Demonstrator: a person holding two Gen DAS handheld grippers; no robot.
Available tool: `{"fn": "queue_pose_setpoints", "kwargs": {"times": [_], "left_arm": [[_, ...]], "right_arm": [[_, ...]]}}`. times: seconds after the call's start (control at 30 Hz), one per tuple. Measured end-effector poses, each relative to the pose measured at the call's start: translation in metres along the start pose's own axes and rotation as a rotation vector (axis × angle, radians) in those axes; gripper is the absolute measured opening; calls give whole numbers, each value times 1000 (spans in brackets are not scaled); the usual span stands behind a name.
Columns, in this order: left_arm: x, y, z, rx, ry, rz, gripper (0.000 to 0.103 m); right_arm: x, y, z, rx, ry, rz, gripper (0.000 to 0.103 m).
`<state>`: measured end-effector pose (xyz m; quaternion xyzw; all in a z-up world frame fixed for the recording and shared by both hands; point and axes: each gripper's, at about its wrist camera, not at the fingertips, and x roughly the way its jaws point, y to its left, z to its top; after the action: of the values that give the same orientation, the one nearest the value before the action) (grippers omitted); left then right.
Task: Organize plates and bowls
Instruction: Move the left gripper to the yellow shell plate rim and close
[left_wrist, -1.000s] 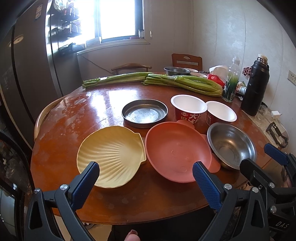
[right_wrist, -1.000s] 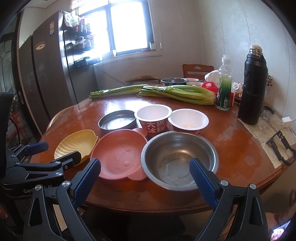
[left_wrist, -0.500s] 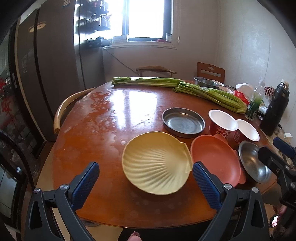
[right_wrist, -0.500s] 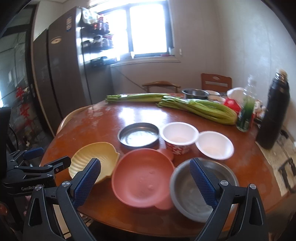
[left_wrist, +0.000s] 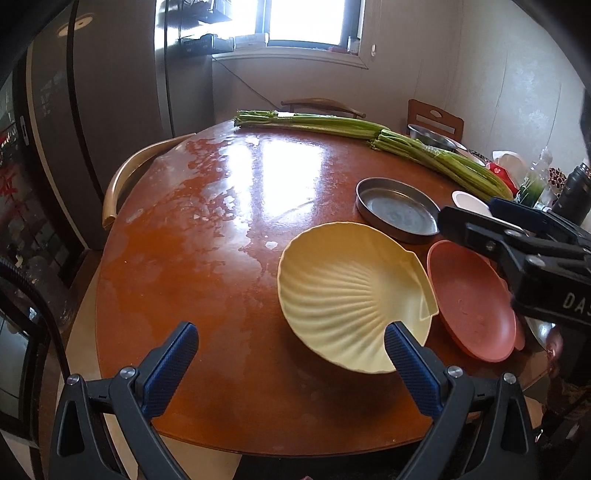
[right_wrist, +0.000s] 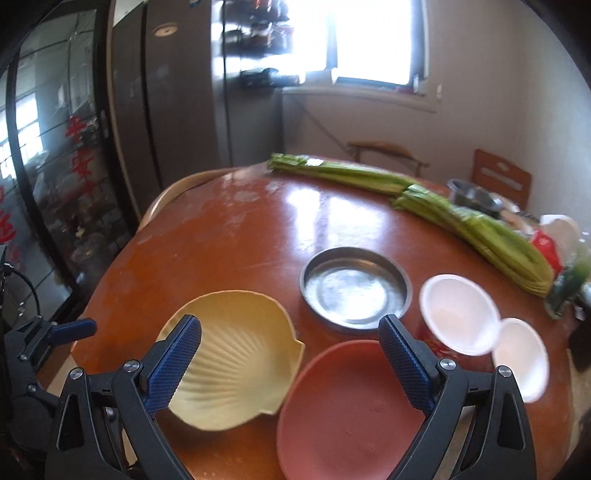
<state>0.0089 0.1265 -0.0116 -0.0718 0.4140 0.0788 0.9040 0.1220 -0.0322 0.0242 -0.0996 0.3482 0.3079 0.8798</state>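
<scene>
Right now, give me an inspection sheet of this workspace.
Surface: round reddish wooden table, glossy, with pale patches.
Job's things: yellow shell-shaped plate beside salmon-pink round plate; shallow round metal pan behind them; two white cups, empty.
Clutter: long green stalk bundles along the far edge; bottles and a metal bowl at far right.
Grippers: left gripper and right gripper both open, holding nothing.
Cables: dark cable left of the table.
Surroundings: window, tall dark cabinets, wooden chairs.

A home dining room: a round reddish-brown wooden desk (left_wrist: 207, 258) with wooden chairs (left_wrist: 436, 118), a tall dark-fronted refrigerator (right_wrist: 177, 110), long green vegetable stalks (left_wrist: 332, 123).
</scene>
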Motion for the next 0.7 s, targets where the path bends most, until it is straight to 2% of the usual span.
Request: {"fn": "queue_pose_setpoints", "kwargs": {"times": [0.03, 0.2, 0.27, 0.3, 0.33, 0.5, 0.63, 0.7], "left_arm": [[2, 0, -1, 3, 4, -1, 102], [16, -5, -4, 6, 41, -15, 102], [19, -8, -6, 10, 44, -17, 102], [22, -8, -5, 7, 51, -14, 102], [25, -8, -5, -1, 59, -16, 102], [34, -14, -2, -7, 76, -18, 101], [38, -13, -1, -16, 89, -14, 97], [39, -12, 1, -18, 93, -9, 88]], "right_arm": [[7, 2, 2, -14, 14, -24, 97], [46, -3, 4, -39, 104, 34, 93], [56, -5, 2, -66, 127, -12, 86], [60, -5, 1, -79, 131, -1, 84], [63, -5, 1, -81, 137, 16, 76], [78, -4, 1, -124, 174, 15, 66], [88, -1, -4, -132, 203, 42, 52], [94, 0, -7, -145, 224, 19, 48]]}}
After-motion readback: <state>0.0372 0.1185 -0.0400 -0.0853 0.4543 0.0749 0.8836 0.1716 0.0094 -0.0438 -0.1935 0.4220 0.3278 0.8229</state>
